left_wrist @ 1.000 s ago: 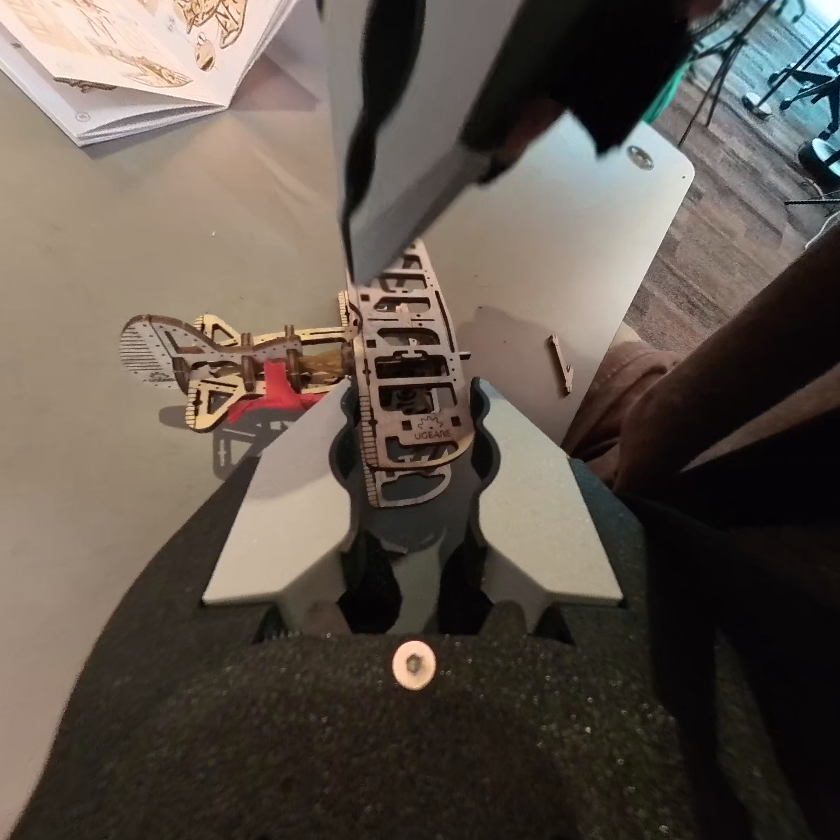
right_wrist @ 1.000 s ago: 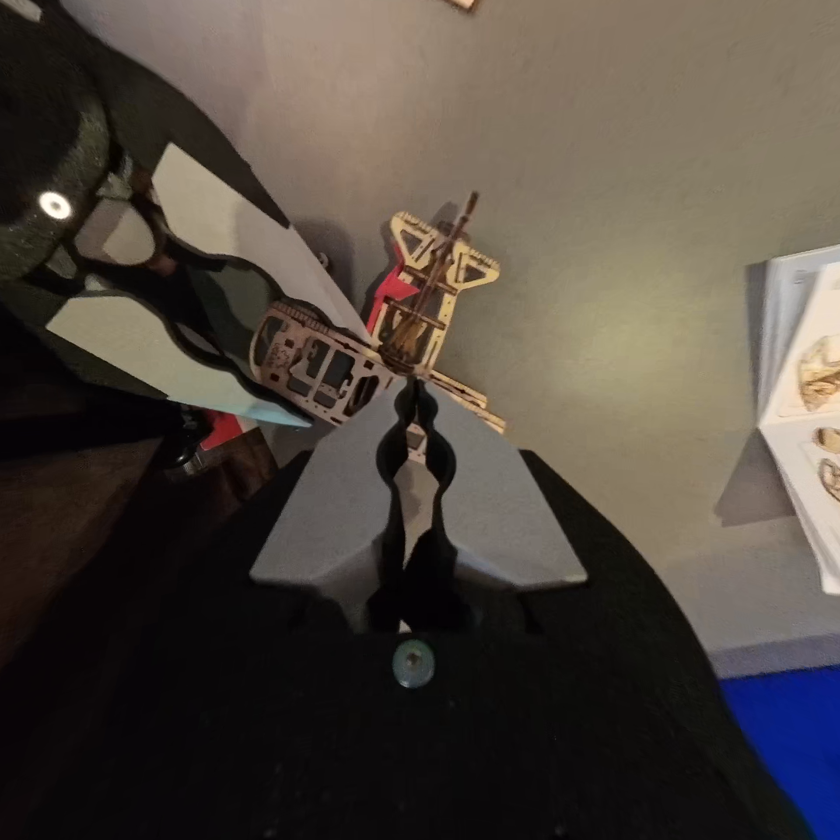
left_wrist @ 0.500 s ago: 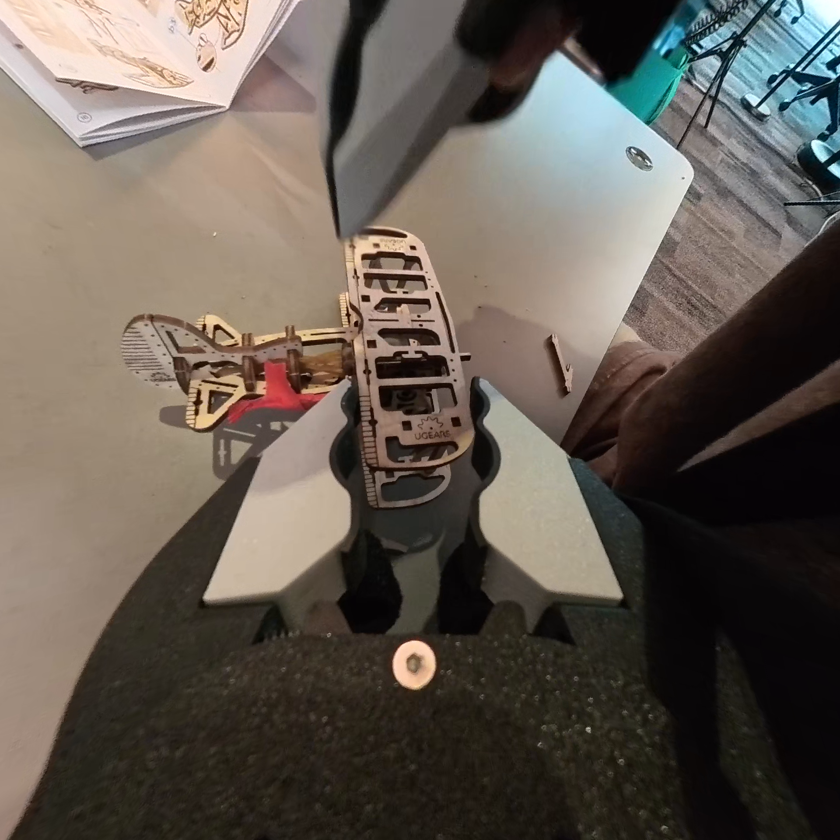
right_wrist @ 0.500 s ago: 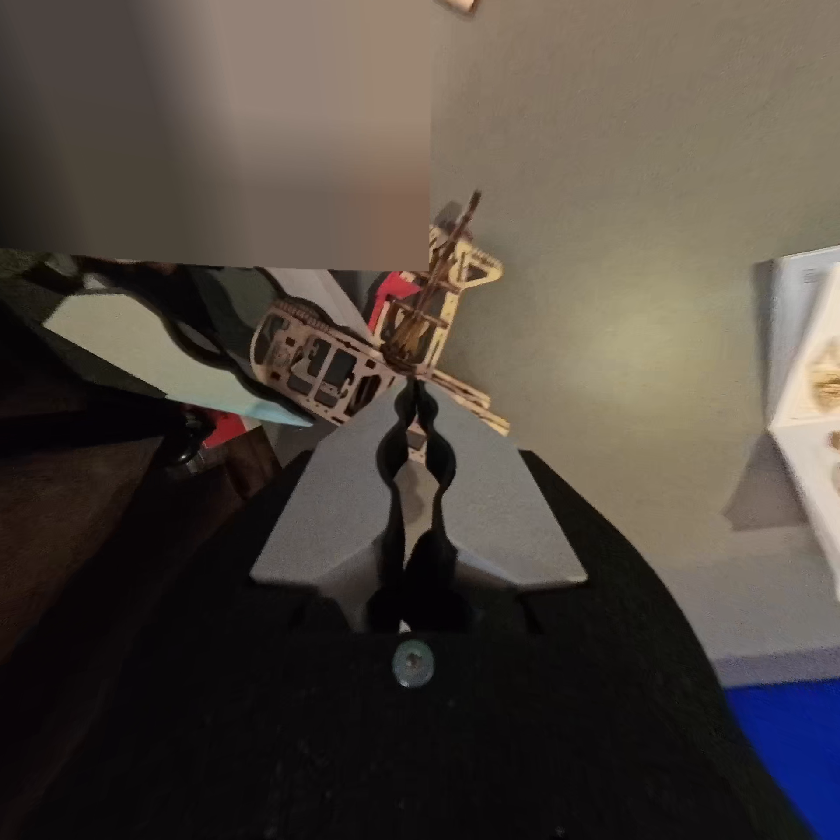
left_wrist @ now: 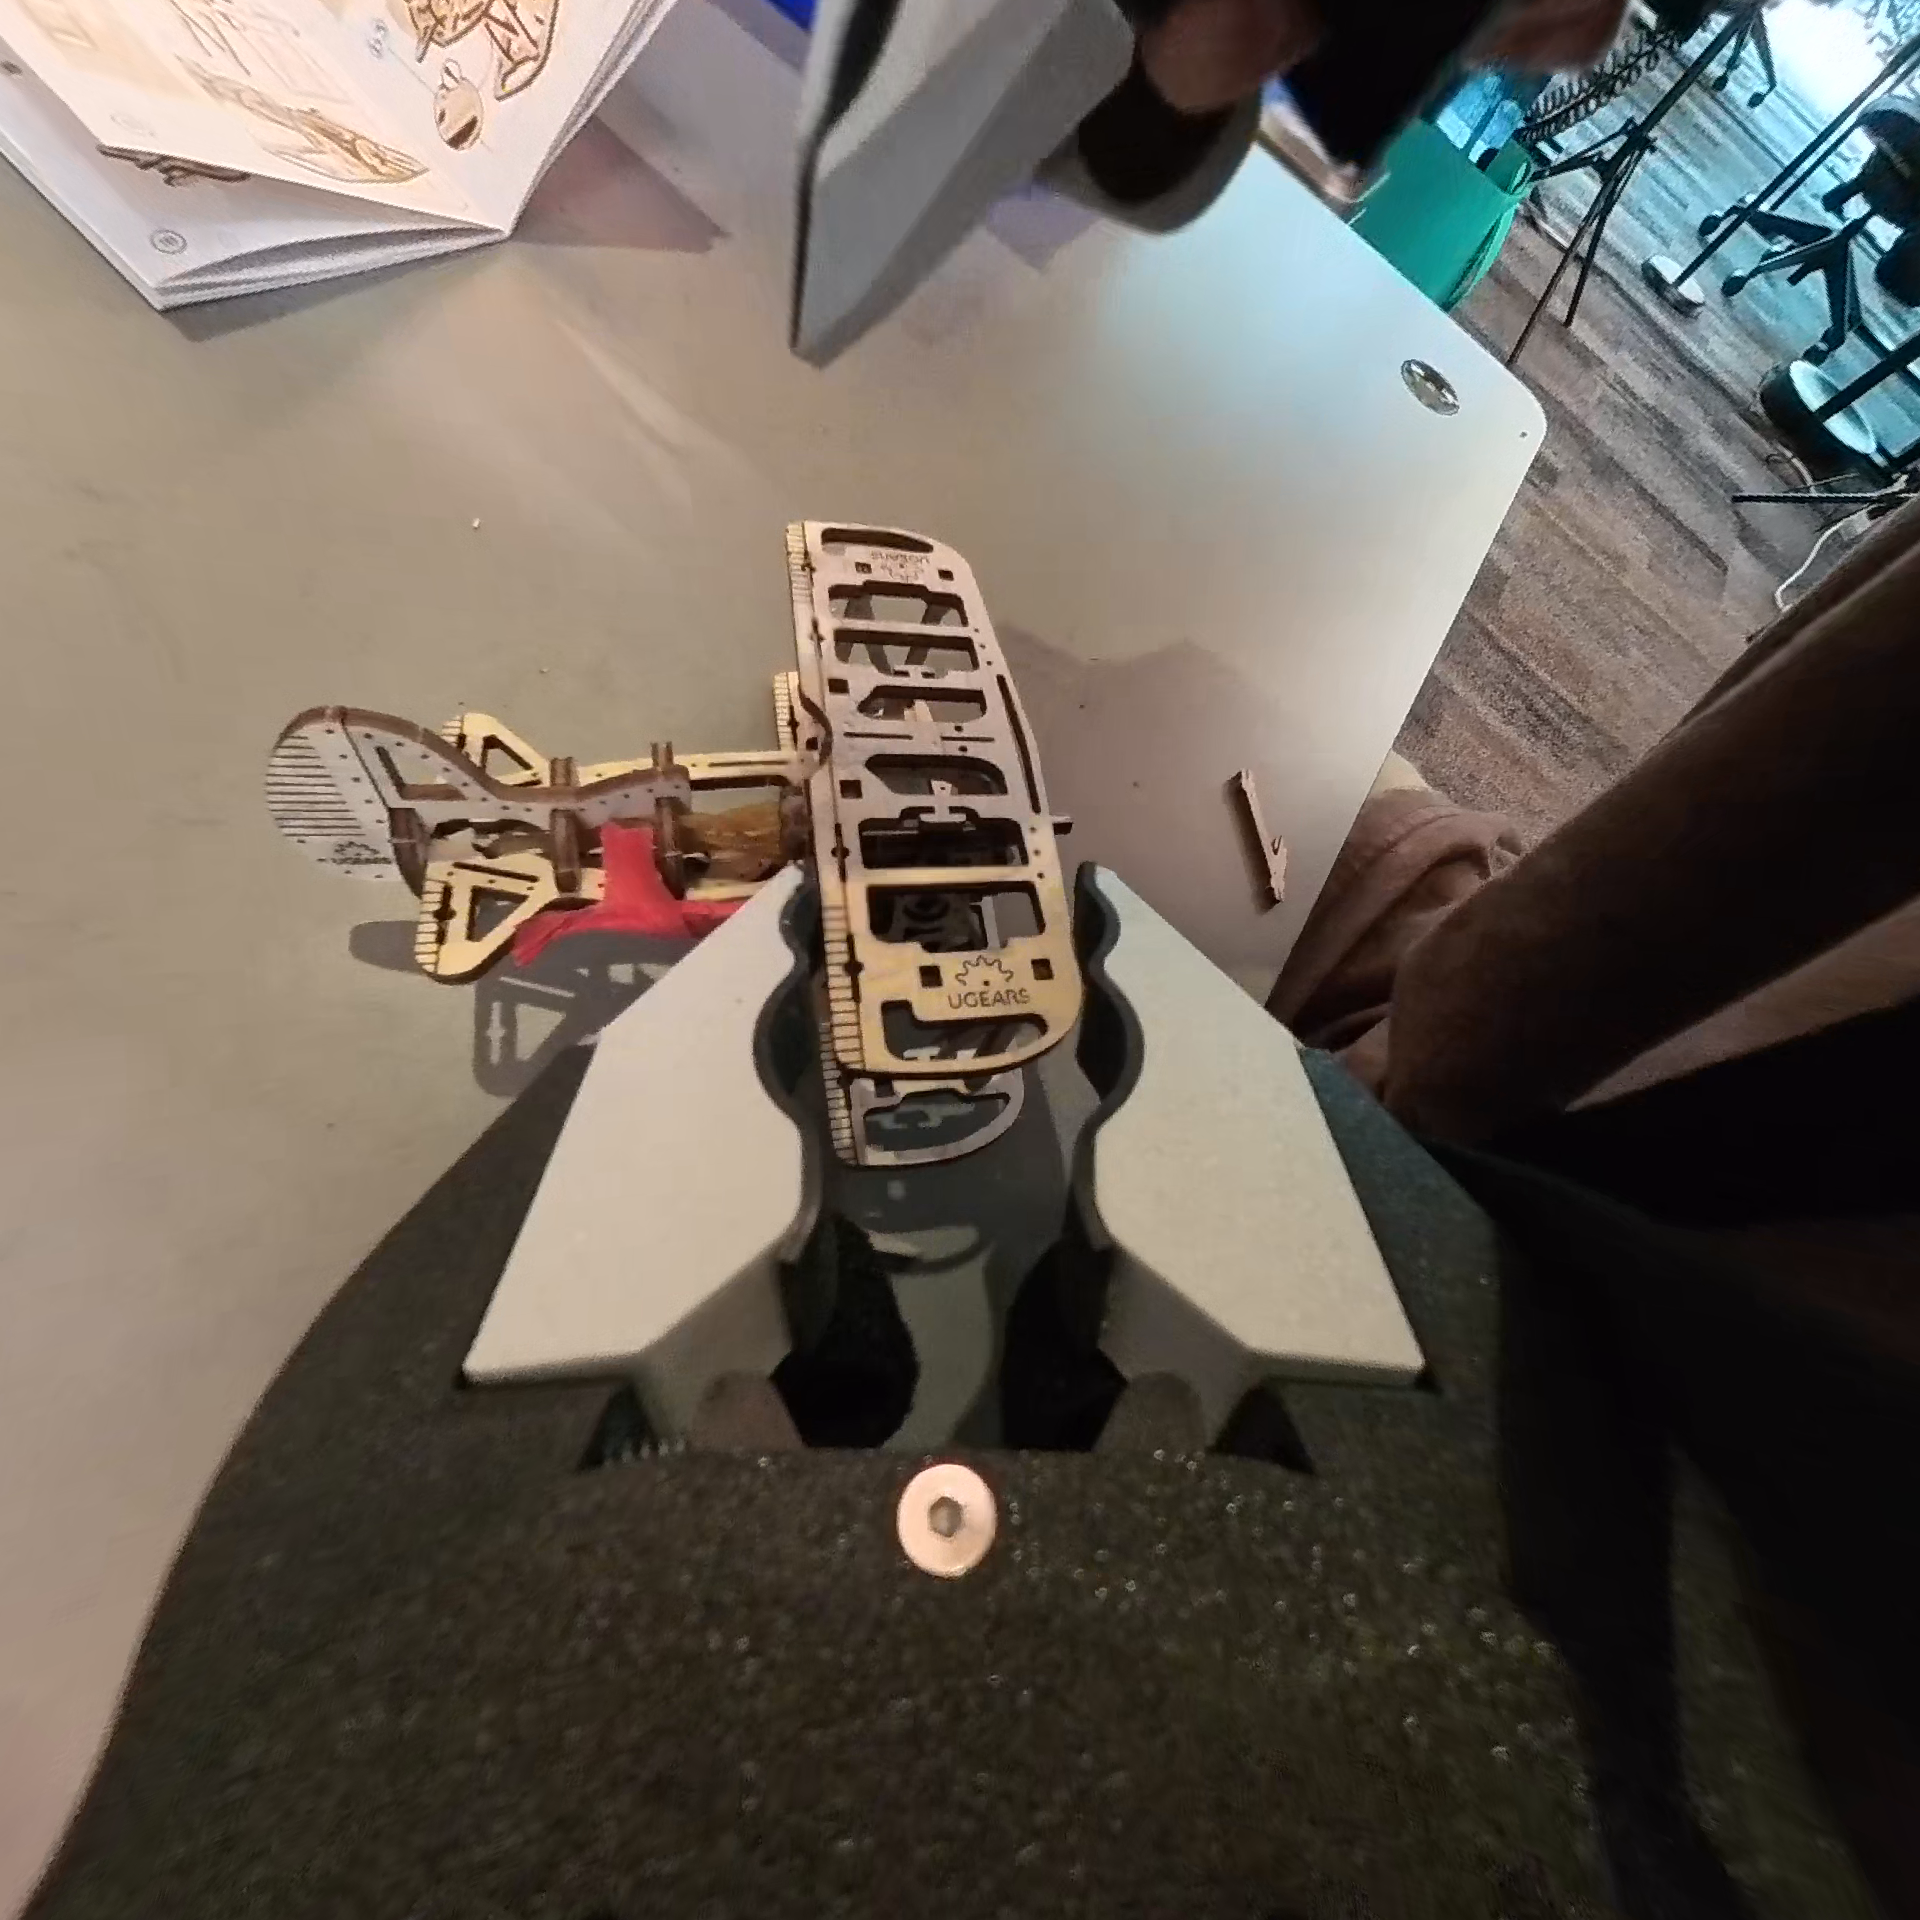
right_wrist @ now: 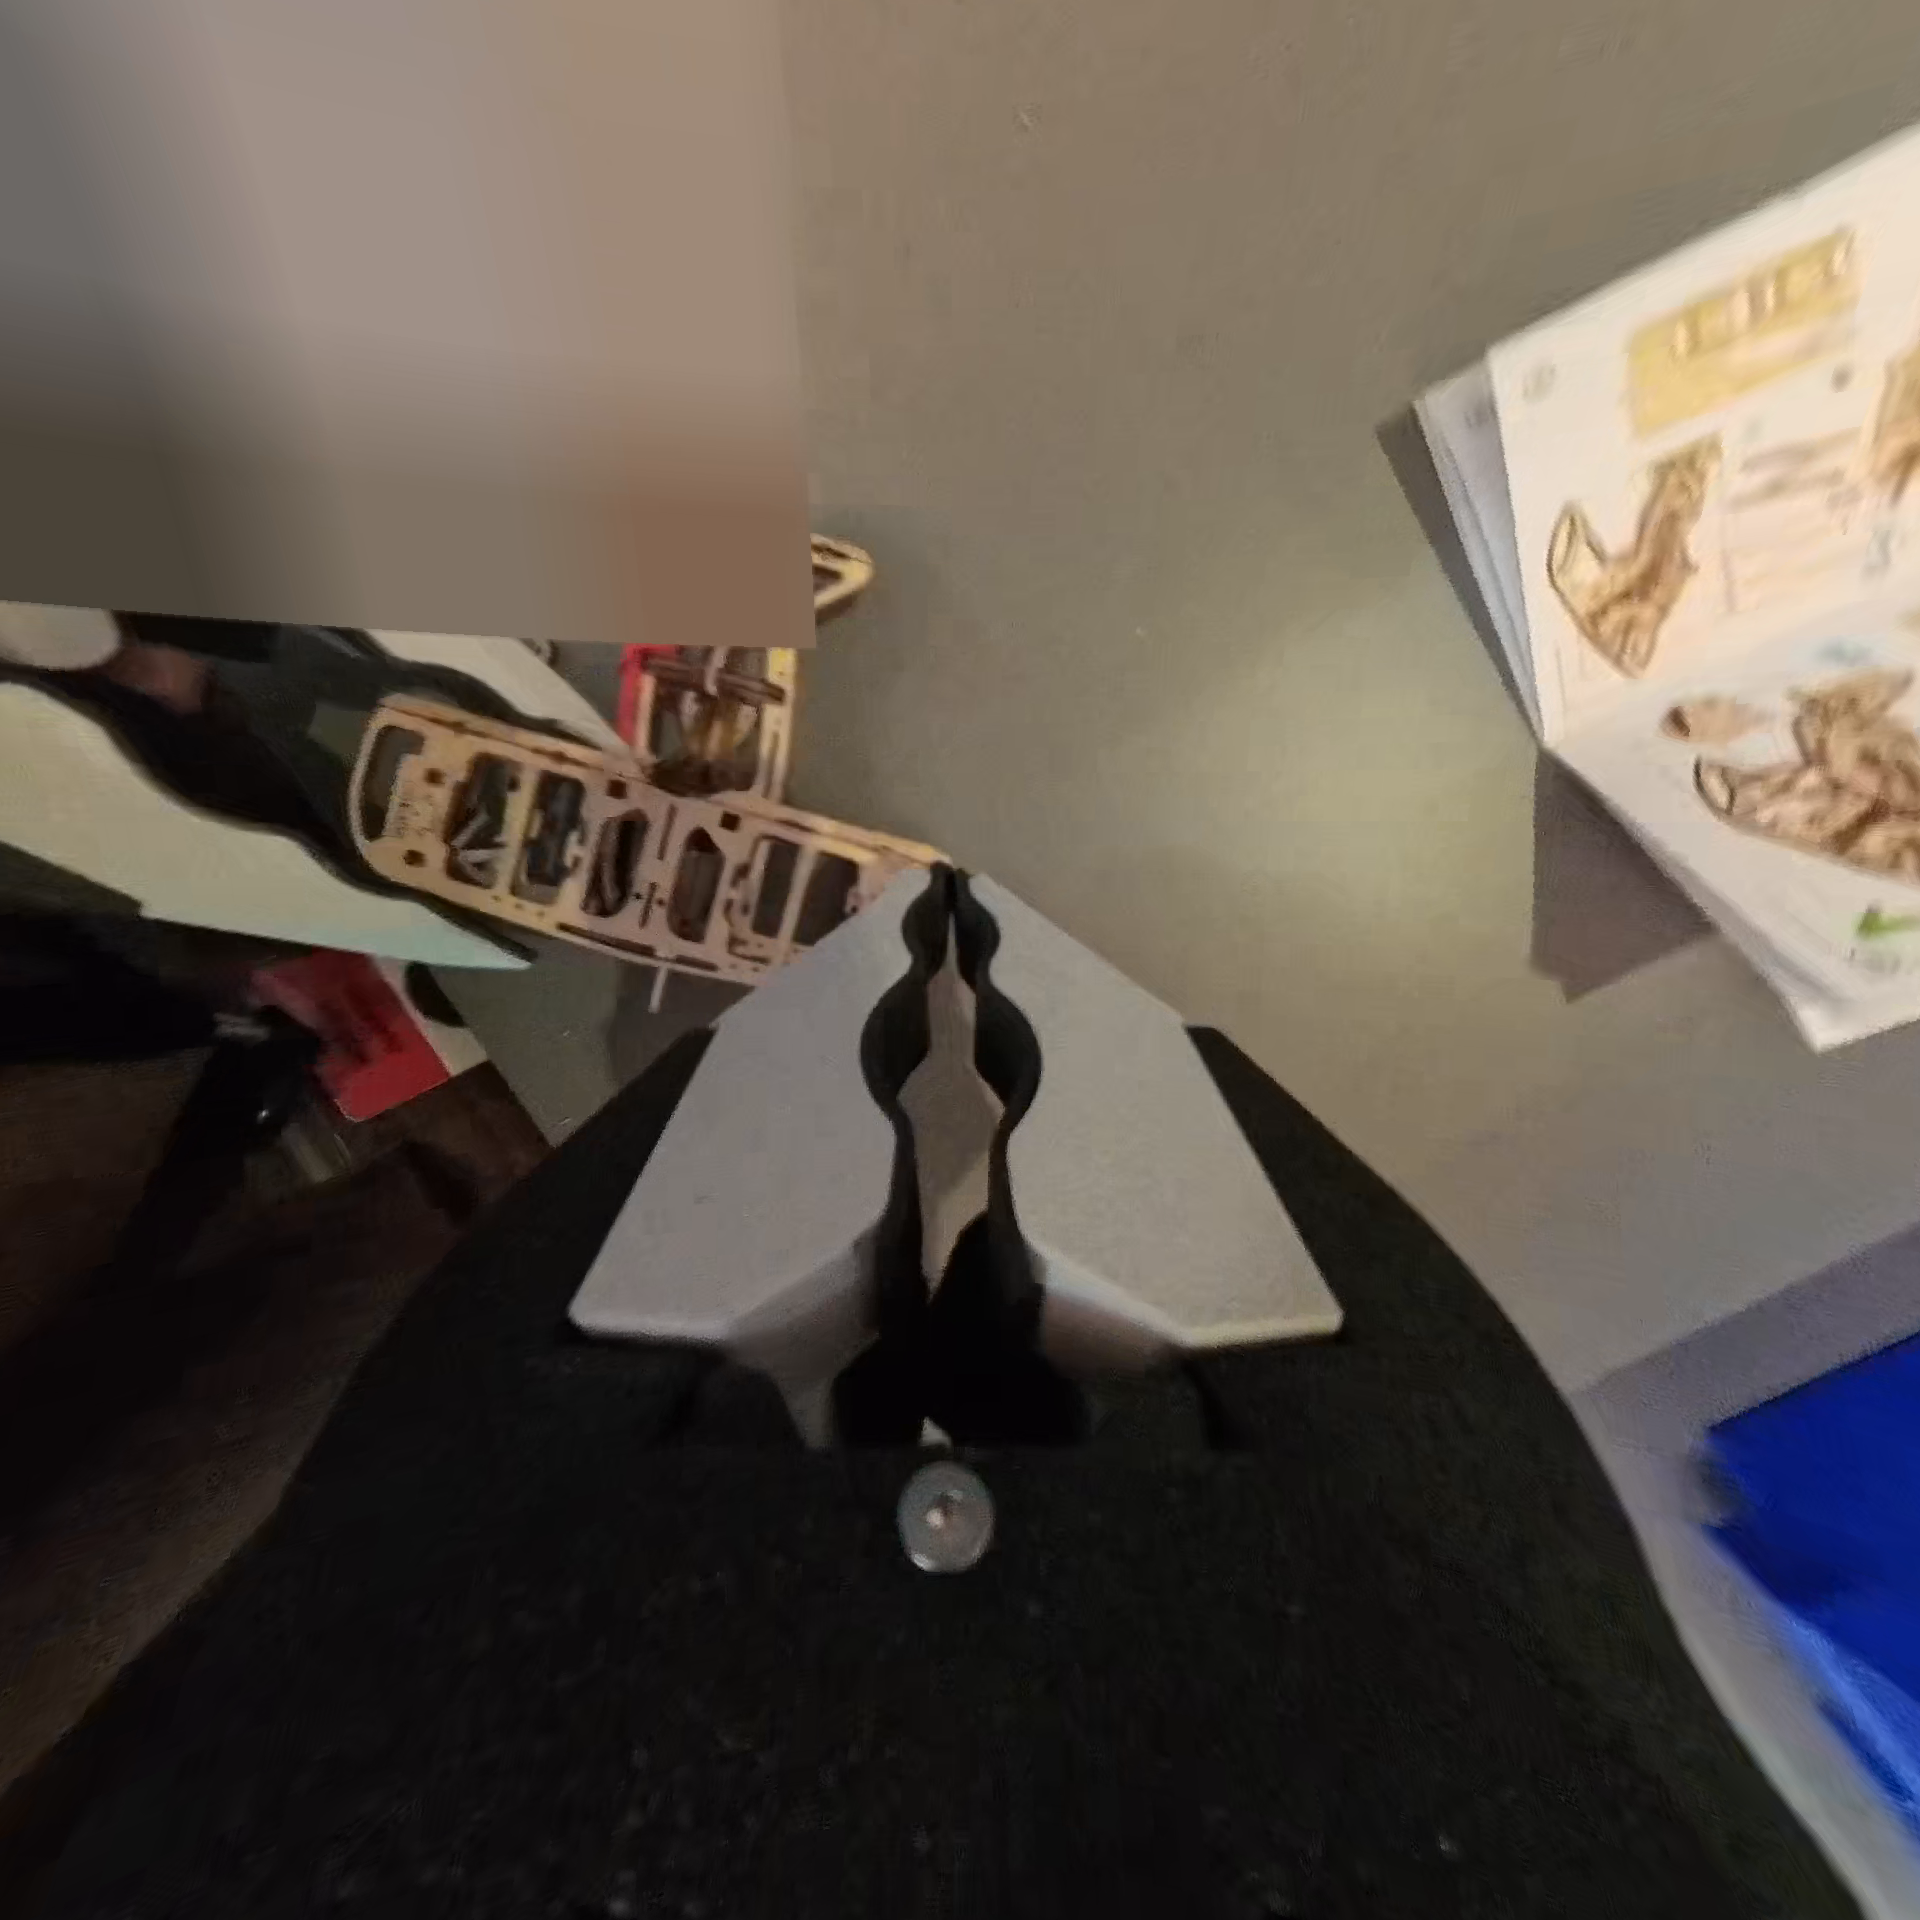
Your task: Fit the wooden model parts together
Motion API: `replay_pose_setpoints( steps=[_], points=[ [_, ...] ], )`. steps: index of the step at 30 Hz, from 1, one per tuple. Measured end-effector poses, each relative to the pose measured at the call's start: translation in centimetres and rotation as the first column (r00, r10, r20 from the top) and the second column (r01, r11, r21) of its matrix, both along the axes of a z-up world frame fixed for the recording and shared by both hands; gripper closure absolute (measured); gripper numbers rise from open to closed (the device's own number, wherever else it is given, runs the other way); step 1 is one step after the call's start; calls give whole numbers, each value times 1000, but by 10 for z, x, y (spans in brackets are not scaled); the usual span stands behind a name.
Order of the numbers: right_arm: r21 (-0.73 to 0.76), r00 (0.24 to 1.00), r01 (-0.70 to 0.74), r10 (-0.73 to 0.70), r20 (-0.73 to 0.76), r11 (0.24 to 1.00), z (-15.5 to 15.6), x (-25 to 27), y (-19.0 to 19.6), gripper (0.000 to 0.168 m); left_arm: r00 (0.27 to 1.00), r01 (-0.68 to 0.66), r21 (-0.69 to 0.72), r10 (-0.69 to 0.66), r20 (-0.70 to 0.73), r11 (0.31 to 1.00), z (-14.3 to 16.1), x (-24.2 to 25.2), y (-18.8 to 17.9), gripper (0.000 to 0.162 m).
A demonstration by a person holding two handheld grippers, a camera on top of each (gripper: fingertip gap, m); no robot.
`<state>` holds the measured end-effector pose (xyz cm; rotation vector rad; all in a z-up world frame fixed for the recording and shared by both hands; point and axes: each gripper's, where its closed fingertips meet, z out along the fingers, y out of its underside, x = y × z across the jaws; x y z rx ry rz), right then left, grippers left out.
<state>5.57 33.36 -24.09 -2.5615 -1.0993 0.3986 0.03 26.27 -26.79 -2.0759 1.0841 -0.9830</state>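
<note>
The wooden biplane model point(left_wrist: 727, 831) is taken as the landmark; it stands on the grey bench point(left_wrist: 260, 520). At the model's left a rounded tail fin point(left_wrist: 332, 790) is seen, from which the fuselage runs rightward over a red stand point(left_wrist: 623, 894) to the wings. The upper wing point(left_wrist: 925, 790) has its long axis pointing straight away from the left gripper point(left_wrist: 935, 997), whose jaws are set apart on either side of the wing's near tip, seemingly holding it by its edges. Right of the model, well apart, a small loose wooden strip point(left_wrist: 1259, 840) lies near the bench edge. Beyond the model's far wing tip, the right gripper point(right_wrist: 948, 883) is raised clear of it, its jaws pressed together on nothing that can be seen. The strip is judged the likely next piece; it lies on the left gripper's right, but that gripper is occupied, so the free right gripper would be the one brought to it.
</note>
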Motion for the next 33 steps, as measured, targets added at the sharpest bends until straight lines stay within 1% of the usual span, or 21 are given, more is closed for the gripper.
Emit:
replay_pose_setpoints(
  steps=[2,3,4,5,6,7,10,11,12,14,15,16,18,19,21,22,24,26,29,31,33],
  points=[
    [-56,987,127,-132,-92,990,-10,14,-4,162,1000,-5,-2,5,9,1000,0,0,0,117],
    [-127,959,192,-213,-185,973,-12,14,-9,150,1000,-9,-4,9,18,1000,0,0,0,117],
    [-206,907,241,-296,-299,948,-10,11,-11,136,1000,-12,-9,12,29,1000,0,0,-1,117],
    [-272,841,272,-365,-400,923,-6,9,-13,126,999,-15,-17,16,39,1000,0,0,-1,117],
    [-317,783,288,-413,-465,904,-4,9,-14,121,999,-16,-19,17,43,1000,0,0,-1,117],
    [-336,750,300,-439,-496,893,-5,11,-16,117,999,-15,-18,16,43,1000,0,0,-1,117],
    [-283,727,335,-438,-528,899,-6,15,-20,112,1000,-14,-5,14,28,1000,0,1,-2,117],
    [-254,730,340,-424,-536,906,-5,14,-20,113,1000,-8,-4,8,23,1000,0,2,-3,117],
    [-199,747,345,-397,-534,917,-4,15,-18,120,1000,1,-4,-1,20,1000,0,3,-4,117],
    [-26,815,321,-290,-502,947,0,16,-12,150,1000,19,-8,-19,15,1000,0,4,-7,117],
    [54,855,276,-219,-469,960,-1,14,-14,166,999,36,-12,-36,16,999,0,5,-9,117],
    [126,893,216,-144,-425,968,-3,12,-16,168,998,61,-14,-61,17,998,1,6,-12,117],
    [237,935,126,-35,-353,963,-11,11,-20,168,996,92,-31,-91,12,995,2,4,-15,117],
    [271,936,103,-2,-352,957,-14,10,-21,168,994,110,-50,-110,15,993,2,3,-18,118],
    [264,906,103,20,-422,959,-13,5,-30,168,987,162,-97,-161,17,982,3,3,-26,118],
    [236,889,120,2,-458,964,-12,4,-34,168,985,171,-96,-170,15,981,4,2,-26,111],
    [193,860,168,-49,-508,967,-11,8,-40,168,980,194,-72,-196,-23,978,3,-2,-29,102],
    [217,850,237,-94,-518,947,-7,20,-42,168,970,211,13,-208,-130,977,1,-9,-28,96],
    [266,835,309,-126,-535,913,4,38,-52,168,955,214,163,-171,-243,963,9,-15,-23,96],
    [261,820,340,-149,-552,904,7,45,-65,168,958,201,207,-148,-246,958,20,-14,-23,98],
    [258,802,363,-160,-575,895,6,46,-77,168,961,196,209,-145,-233,958,30,-9,-25,100]
  ],
)
